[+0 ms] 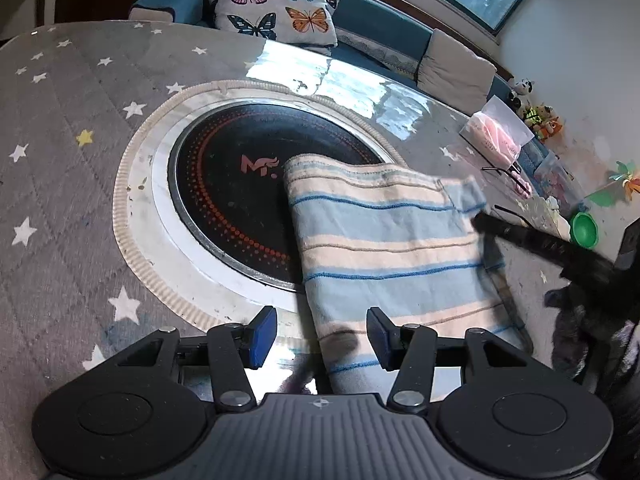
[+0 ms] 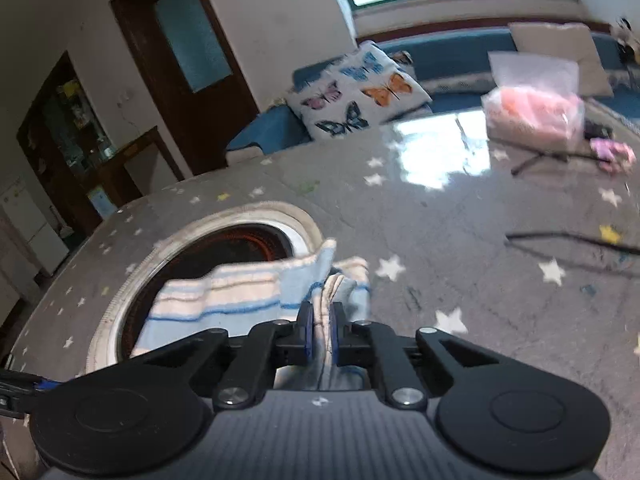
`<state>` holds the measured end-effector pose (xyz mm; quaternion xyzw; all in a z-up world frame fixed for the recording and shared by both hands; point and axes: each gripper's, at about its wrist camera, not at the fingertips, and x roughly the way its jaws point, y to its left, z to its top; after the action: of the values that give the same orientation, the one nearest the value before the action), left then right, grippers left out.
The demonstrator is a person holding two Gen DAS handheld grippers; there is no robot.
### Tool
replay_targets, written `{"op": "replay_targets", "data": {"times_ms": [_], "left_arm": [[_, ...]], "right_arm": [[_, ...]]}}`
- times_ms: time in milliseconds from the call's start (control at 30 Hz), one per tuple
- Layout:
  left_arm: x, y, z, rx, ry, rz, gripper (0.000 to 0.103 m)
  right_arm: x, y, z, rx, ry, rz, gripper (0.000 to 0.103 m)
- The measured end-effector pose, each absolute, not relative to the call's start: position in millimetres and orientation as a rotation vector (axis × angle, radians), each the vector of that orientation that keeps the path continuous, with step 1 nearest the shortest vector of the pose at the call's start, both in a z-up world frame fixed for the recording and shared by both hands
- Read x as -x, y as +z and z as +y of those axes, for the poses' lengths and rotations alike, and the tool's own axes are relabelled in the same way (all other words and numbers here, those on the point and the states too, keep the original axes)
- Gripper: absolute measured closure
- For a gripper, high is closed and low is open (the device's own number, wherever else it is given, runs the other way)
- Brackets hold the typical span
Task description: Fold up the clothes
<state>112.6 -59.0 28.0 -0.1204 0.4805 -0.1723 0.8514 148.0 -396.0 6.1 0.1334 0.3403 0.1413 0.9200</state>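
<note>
Stars dot the grey quilted table cover (image 1: 60,184) at far left, cut away around a round black cooktop (image 1: 224,196) so the heating plate stays exposed; its face carries a red logo of which we can read only "M", the rest hidden under cloth. Moving right, our left gripper (image 1: 322,338) hovers low over the table with its jaws spread wide and nothing between the blue pads, straddling the near edge of the striped towel (image 1: 392,256), apparently lined up for a pinch there. The towel, banded in pale blue, cream and darker blue lines, lies partly on the cooktop and partly on the cover to its right, one far corner lifted. That corner is held by our right gripper (image 2: 320,332), jaws clamped tight on a bunched fold of the cloth, we judge so the edge can be carried over for a fold. Farther right, a clear plastic bag (image 1: 496,132) of pink material sits well apart near the table's edge; no label on it is legible.
</note>
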Motion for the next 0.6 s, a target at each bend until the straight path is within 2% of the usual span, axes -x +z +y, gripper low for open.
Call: {"op": "replay_targets", "data": {"times_ms": [200, 367, 400, 500, 567, 600], "left_arm": [[-109.2, 27.0, -58.4, 0.233, -0.357, 1.008, 0.050], [-96.3, 33.4, -58.8, 0.176, -0.379, 0.986, 0.050], [-92.4, 35.6, -59.2, 0.157, -0.388, 0.978, 0.049], [-75.7, 37.8, -65.3, 0.079, -0.419, 0.953, 0.044], [-63.9, 38.6, -70.2, 0.023, -0.439, 0.934, 0.044], [-57.9, 39.0, -72.7, -0.005, -0.450, 0.925, 0.043]], "right_arm": [[-154.9, 37.9, -380.9, -0.253, 0.347, 0.626, 0.096], [-176.6, 10.4, -390.1, -0.258, 0.270, 0.711, 0.094], [-174.7, 7.8, -392.5, -0.254, 0.266, 0.717, 0.090], [-163.1, 7.5, -398.4, -0.231, 0.275, 0.720, 0.088], [-149.3, 14.2, -399.7, -0.200, 0.294, 0.715, 0.082], [-142.1, 17.6, -400.1, -0.185, 0.305, 0.712, 0.075]]}}
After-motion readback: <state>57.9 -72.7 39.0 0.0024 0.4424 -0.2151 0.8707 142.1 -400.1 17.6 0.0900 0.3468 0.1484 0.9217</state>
